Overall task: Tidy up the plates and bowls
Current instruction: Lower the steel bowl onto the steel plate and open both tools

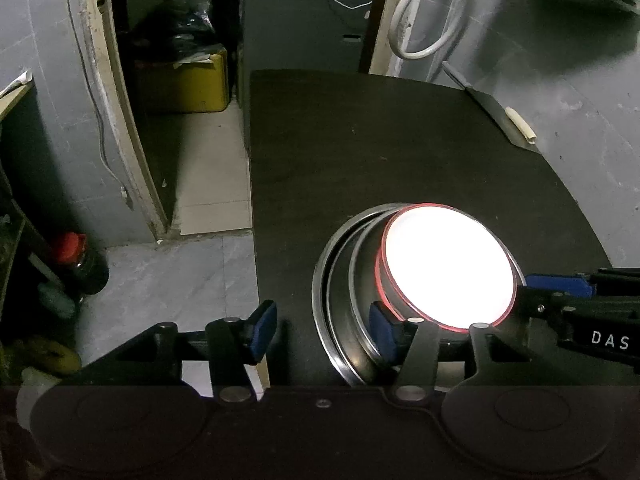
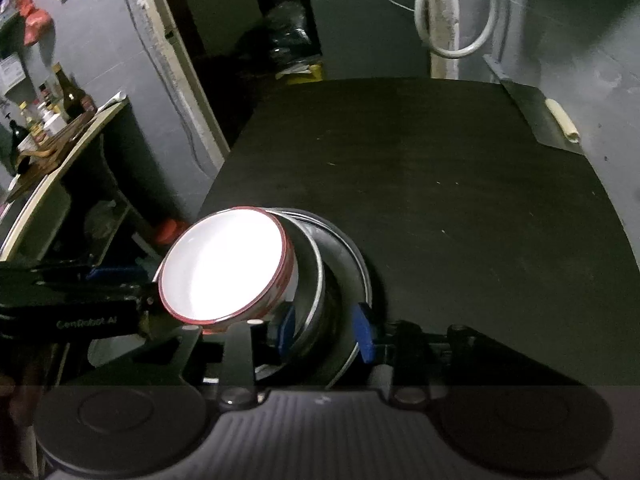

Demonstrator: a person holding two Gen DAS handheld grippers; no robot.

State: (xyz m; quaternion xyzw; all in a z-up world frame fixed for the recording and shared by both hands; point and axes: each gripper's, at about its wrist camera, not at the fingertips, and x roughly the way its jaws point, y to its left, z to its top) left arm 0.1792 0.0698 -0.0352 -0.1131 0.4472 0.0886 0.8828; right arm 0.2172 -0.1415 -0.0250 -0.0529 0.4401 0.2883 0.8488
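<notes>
A white bowl with a red rim (image 1: 448, 266) sits tilted in a stack of steel plates (image 1: 340, 280) on the black table (image 1: 360, 152). My left gripper (image 1: 320, 328) is open; its right pad (image 1: 380, 332) lies against the plates' near rim, its left pad (image 1: 262, 330) over the table's left edge. In the right wrist view the bowl (image 2: 224, 266) and steel plates (image 2: 340, 248) lie just ahead. My right gripper (image 2: 326, 330) is open, its fingers straddling the plates' near rim without pressing. The other gripper shows at the frame's edge in each view.
The table's left edge (image 1: 253, 200) drops to a tiled floor. A grey wall runs along the right with a knife-like blade (image 1: 496, 112) leaning on it. A yellow box (image 1: 188, 80) and a red-capped bottle (image 1: 76, 264) stand on the floor left. A shelf with bottles (image 2: 60, 116) is far left.
</notes>
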